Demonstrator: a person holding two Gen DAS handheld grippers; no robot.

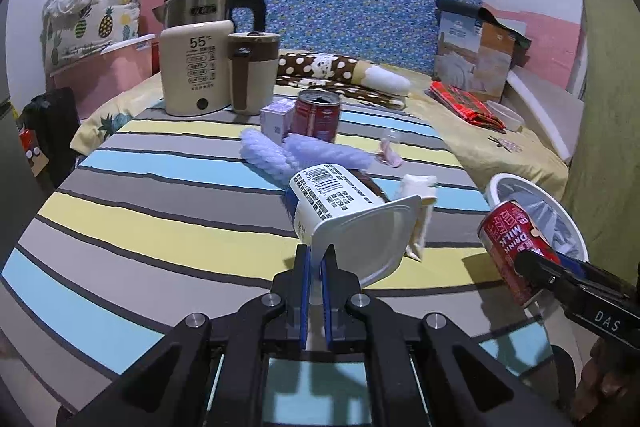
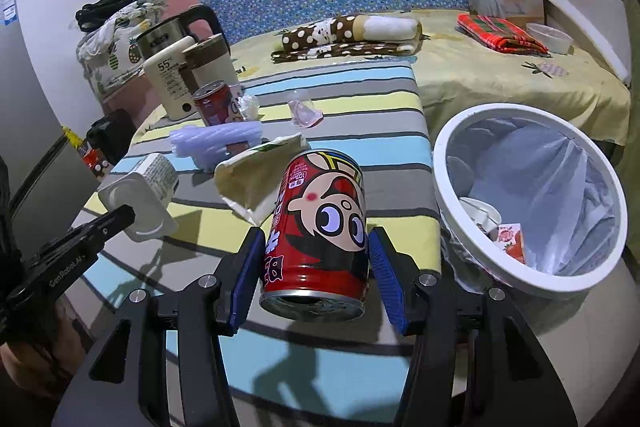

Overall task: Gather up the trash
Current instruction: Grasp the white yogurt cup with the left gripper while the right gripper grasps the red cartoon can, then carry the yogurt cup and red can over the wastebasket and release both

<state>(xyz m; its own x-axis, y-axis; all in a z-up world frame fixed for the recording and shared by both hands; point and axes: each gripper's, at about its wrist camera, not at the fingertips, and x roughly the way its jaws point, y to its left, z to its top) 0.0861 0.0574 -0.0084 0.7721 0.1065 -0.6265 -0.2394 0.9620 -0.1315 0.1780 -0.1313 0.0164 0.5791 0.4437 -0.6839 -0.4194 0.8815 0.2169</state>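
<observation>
A white yogurt cup (image 1: 348, 223) is pinched by its rim flange between the nearly closed jaws of the left claw (image 1: 316, 267) and is held above the striped tablecloth (image 1: 160, 195). The cup is tipped on its side, its long axis running away from the claw, its base pointed toward the far end of the table and its open mouth turned toward the camera. A red milk can (image 2: 320, 231) is clamped across its width by the right claw (image 2: 316, 259), whose jaws are spread wide around it; the can is tilted, one end facing the camera and the other pointed up and away, just beside a white bin (image 2: 532, 203) lined with a thin plastic bag. In the bin, a few scraps are seen at the bottom.

On the cloth beyond the cup are left a crumpled cream wrapper (image 2: 260, 175), a pale purple ridged packet (image 1: 276, 151), a small box (image 1: 276, 117), a second red can (image 1: 318, 113) standing upright with its top opened, and a clear bit of plastic (image 1: 390, 149). Farther back, a cream kettle base marked 55 (image 1: 196, 67), a steel kettle (image 1: 212, 9) and a brown-lidded mug (image 1: 252, 71) are stood together. Behind the table a bed is covered in yellow, with a spotted brown bundle (image 1: 340, 71) and a red checked cloth (image 1: 464, 103) laid on it.
</observation>
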